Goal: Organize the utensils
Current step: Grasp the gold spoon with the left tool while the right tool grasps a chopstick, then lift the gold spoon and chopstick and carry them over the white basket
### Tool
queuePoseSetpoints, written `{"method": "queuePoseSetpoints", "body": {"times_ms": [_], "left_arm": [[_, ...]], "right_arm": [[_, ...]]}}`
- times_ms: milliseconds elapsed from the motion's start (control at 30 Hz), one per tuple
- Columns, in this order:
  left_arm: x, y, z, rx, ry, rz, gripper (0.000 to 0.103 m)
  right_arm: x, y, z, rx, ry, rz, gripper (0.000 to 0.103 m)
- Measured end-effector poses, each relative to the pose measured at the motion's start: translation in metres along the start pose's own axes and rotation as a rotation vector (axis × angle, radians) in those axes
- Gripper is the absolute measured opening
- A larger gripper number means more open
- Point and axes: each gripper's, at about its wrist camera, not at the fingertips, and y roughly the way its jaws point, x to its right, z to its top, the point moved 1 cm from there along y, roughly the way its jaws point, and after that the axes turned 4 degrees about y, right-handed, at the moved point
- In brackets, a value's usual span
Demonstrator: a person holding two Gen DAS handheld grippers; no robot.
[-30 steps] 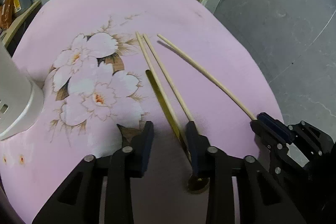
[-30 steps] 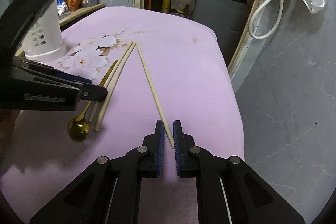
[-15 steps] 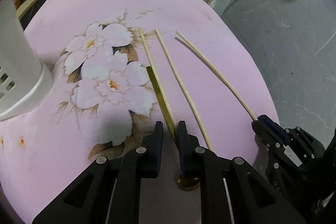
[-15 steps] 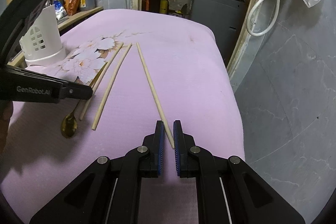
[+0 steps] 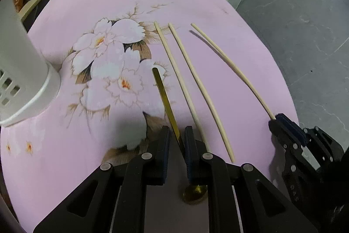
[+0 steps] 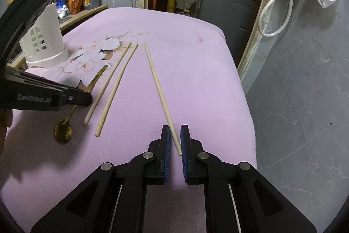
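A gold spoon (image 5: 163, 93) lies on the pink flowered cloth (image 5: 65, 167), bowl towards me. My left gripper (image 5: 176, 134) is shut on its handle just above the bowl (image 6: 62, 134). Two pale wooden chopsticks (image 5: 181, 80) (image 5: 196, 80) lie side by side just right of the spoon. A third chopstick (image 6: 157, 82) is held at its near end by my shut right gripper (image 6: 174, 134); its far tip (image 5: 194, 25) hangs slightly above the cloth. The right gripper (image 5: 283, 123) shows at the table's right edge in the left wrist view. The left gripper (image 6: 87, 99) reaches in from the left in the right wrist view.
A white slotted utensil holder (image 6: 43, 43) stands at the table's left side, also at the left edge as the holder (image 5: 21, 71). The cloth's right edge drops off to a grey floor (image 6: 294, 102). Bottles and shelves stand behind the table.
My left jaws closed from wide open onto the spoon handle. The two loose chopsticks, bunched against the spoon before, now lie spread apart to its right. The right gripper stayed put.
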Motion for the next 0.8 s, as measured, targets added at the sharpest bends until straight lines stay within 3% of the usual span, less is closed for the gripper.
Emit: {"method": "queuePoseSetpoints", "body": {"times_ms": [167, 400, 533, 633, 800], "left_arm": [[-0.01, 0.0, 0.003, 0.012, -0.053, -0.007, 0.002], [-0.039, -0.019, -0.013, 0.071, -0.13, 0.023, 0.002], [-0.056, -0.032, -0.018, 0.102, -0.173, 0.061, 0.002], [-0.069, -0.033, -0.024, 0.087, -0.22, 0.041, 0.003], [-0.068, -0.027, -0.019, 0.041, -0.212, -0.001, 0.004]], "right_arm": [[0.004, -0.003, -0.002, -0.028, 0.064, 0.053, 0.004], [0.007, -0.005, -0.003, -0.064, 0.084, 0.08, 0.005], [0.006, 0.005, 0.01, -0.07, 0.075, 0.104, 0.012], [0.002, 0.016, 0.026, -0.071, 0.042, 0.131, 0.022], [-0.006, 0.04, 0.058, -0.108, -0.017, 0.136, 0.023]]}}
